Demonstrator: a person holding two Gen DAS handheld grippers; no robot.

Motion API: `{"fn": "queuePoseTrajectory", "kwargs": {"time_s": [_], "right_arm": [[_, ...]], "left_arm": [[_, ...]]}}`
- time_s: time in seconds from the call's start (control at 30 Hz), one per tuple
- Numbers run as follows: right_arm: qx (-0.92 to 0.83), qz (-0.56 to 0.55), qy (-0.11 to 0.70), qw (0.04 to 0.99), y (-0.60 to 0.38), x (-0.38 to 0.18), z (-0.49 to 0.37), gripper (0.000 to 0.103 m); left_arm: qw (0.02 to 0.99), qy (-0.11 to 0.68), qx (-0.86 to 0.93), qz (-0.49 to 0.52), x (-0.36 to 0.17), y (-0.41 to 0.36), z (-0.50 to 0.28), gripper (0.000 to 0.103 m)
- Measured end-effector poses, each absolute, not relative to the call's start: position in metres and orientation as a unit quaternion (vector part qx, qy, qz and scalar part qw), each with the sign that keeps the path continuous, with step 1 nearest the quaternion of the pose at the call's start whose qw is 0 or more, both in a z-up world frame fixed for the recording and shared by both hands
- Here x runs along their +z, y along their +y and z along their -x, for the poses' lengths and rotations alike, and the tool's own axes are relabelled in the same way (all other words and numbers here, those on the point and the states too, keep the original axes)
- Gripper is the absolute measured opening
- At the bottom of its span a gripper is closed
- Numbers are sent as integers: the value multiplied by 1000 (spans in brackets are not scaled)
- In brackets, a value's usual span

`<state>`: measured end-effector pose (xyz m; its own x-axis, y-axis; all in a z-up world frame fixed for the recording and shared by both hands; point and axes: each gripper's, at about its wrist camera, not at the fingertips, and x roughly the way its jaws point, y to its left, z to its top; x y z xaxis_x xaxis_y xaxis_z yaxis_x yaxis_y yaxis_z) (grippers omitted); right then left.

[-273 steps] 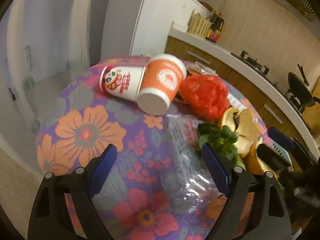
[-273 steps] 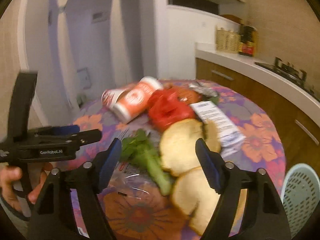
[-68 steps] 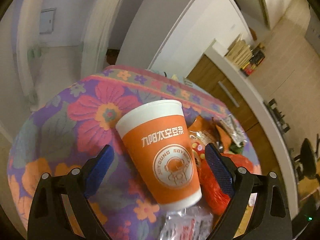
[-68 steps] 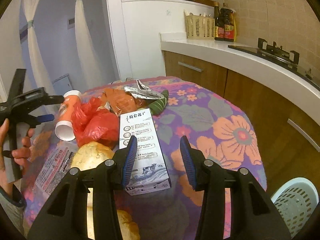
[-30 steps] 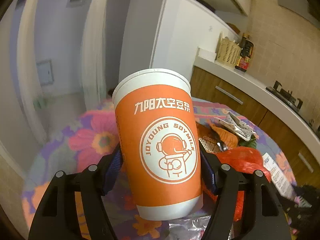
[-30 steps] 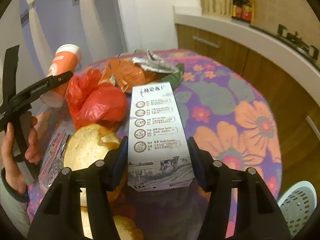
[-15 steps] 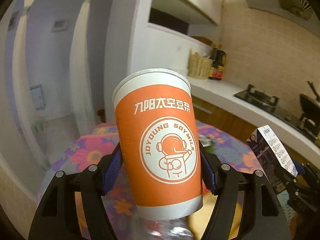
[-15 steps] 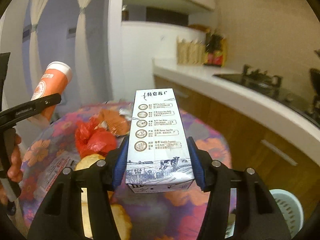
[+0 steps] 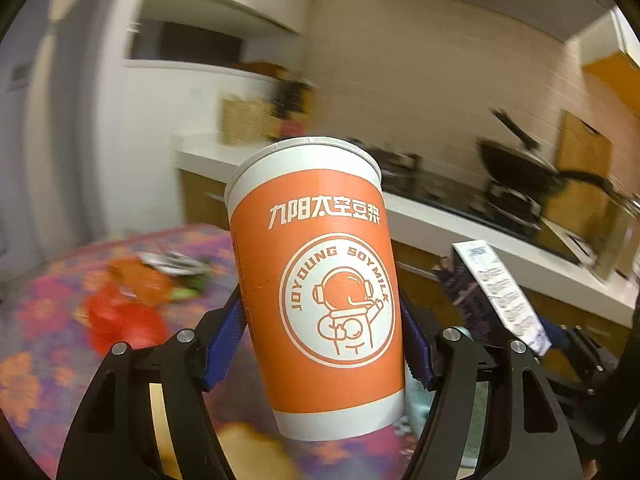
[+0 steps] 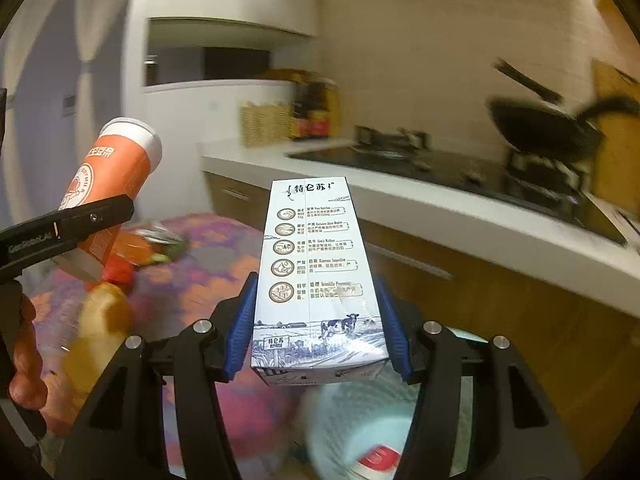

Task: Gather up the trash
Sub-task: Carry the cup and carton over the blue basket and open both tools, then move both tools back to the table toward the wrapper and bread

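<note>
Left tool (image 9: 324, 344) clamps the orange cup (image 9: 320, 280) at frame centre, right tool (image 10: 318, 336) clamps the milk carton (image 10: 316, 280) above the pale bin (image 10: 356, 424); an early release could miss it.

home kitchen: stove (image 10: 400, 152), wok (image 10: 544, 128), counter (image 10: 460, 216)

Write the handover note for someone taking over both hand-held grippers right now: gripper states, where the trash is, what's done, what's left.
Left hand-held gripper: shut on the orange paper cup, off the table.
Right hand-held gripper: shut on the milk carton, above the pale blue bin.
Done: something red and white already lies in the bin.
Left: drop carton and cup in; the red bag, wrappers and peel remain on the floral table.
</note>
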<state>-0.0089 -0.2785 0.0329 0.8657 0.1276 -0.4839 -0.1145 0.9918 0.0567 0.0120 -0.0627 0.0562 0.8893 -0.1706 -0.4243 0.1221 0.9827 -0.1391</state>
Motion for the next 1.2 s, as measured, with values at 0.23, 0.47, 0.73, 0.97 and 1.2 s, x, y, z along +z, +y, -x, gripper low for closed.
{"fn": "queuePoseTrajectory", "kwargs": {"time_s": [0.23, 0.47, 0.73, 0.97, 1.2], "right_arm": [[-9, -66, 338, 939, -356, -22, 3, 53], [-44, -102, 406, 907, -399, -72, -6, 53], [-52, -136, 446, 883, -420, -101, -10, 54], [-54, -157, 459, 873, -428, -110, -9, 54], [-63, -159, 443, 880, -433, -96, -5, 54]], "left_arm": [[949, 278, -148, 19, 12, -156, -34, 66], [925, 333, -185, 1, -34, -208, -51, 66], [907, 372, -197, -13, -68, -235, -68, 67], [899, 384, -208, -26, -81, -246, -71, 68], [885, 408, -222, -22, -100, -241, -70, 71]]}}
